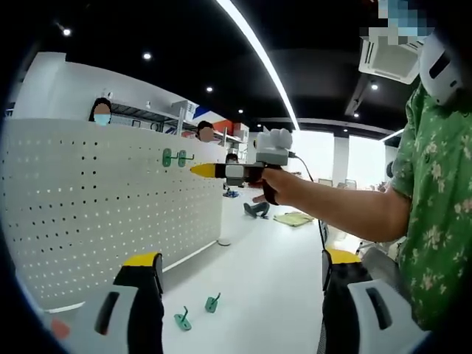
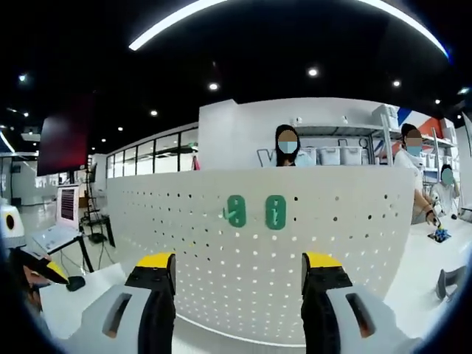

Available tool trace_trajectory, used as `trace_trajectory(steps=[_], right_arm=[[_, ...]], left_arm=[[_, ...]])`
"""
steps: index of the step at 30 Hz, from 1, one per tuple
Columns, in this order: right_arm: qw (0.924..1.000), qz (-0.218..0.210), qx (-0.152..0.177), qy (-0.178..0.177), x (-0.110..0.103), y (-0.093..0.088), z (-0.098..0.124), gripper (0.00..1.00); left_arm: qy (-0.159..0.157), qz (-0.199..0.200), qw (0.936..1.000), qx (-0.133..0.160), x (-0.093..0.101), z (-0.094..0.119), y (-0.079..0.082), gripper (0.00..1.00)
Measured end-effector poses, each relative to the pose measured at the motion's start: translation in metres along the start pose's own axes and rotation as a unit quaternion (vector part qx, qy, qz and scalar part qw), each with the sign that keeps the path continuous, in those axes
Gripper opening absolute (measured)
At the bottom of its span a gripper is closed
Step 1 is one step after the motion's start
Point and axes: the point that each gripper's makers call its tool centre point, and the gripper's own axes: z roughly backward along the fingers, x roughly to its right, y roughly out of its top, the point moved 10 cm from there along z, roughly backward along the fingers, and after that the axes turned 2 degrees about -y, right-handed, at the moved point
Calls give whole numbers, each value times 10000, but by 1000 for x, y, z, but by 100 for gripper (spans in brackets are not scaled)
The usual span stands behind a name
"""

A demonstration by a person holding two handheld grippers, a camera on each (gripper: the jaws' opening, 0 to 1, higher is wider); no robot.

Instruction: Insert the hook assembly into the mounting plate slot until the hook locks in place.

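On the table near the left gripper [image 1: 234,295], whose jaws stand wide and empty, lie two green hooks [image 1: 198,310]; farther off the right gripper [image 1: 210,171] points at the pegboard [image 1: 88,214]; from the right gripper view, two mounted hooks [image 2: 255,212] sit dead ahead of its open, apparently empty jaws.

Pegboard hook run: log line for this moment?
pegboard: two green hooks mounted | table: two green hooks loose | right tool: near mounted hooks, empty | left tool: open, empty
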Motion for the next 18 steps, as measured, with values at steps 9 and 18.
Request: trace_trajectory(steps=[9,18], right_arm=[[9997,56,-69,210,-13,-5,14,70],[9992,59,-201,347,-22,-15,28,69]], left_arm=[[53,9,10000,0,1,3,-1,91],[71,28,10000,-18,4,5,-4,91]])
